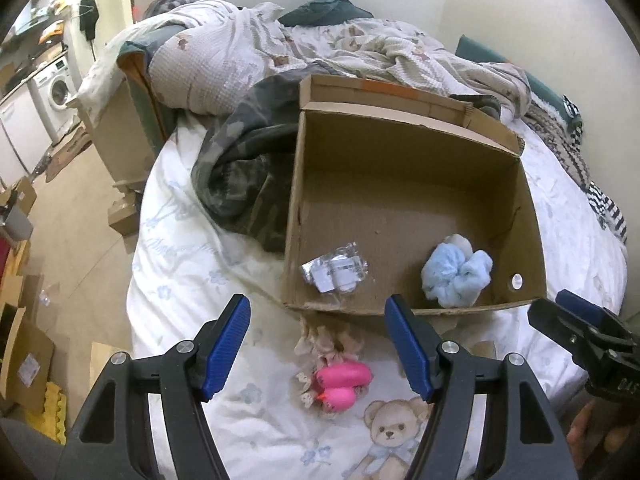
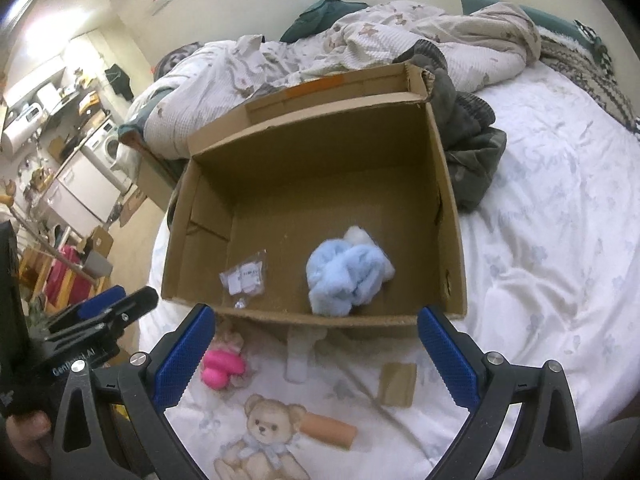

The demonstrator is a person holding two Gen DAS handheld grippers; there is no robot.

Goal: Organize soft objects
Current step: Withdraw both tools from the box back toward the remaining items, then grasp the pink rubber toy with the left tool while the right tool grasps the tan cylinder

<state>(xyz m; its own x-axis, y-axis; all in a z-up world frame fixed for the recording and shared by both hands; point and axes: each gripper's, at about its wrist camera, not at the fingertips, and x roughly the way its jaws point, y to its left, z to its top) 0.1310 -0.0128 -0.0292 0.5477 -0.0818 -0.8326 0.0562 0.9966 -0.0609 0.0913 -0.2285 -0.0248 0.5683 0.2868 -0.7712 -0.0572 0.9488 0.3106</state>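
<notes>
An open cardboard box [image 1: 400,152] [image 2: 320,160] sits on the bed. Inside it lie a fluffy light-blue soft toy [image 1: 456,272] [image 2: 346,276] and a small clear plastic packet [image 1: 336,272] [image 2: 246,276]. A pink soft toy with a frilly beige part [image 1: 342,384] [image 2: 222,368] lies on the sheet just in front of the box. My left gripper [image 1: 320,348] is open and empty, above the pink toy. My right gripper [image 2: 316,360] is open and empty, in front of the box; it also shows in the left wrist view [image 1: 576,320].
A rumpled quilt [image 1: 280,52] and a camouflage garment [image 1: 248,176] lie behind and left of the box. A brown cylinder [image 2: 328,432], a cardboard scrap [image 2: 398,384] and a white piece [image 2: 300,352] lie on the teddy-print sheet. Boxes and a washing machine [image 1: 56,88] stand on the floor left.
</notes>
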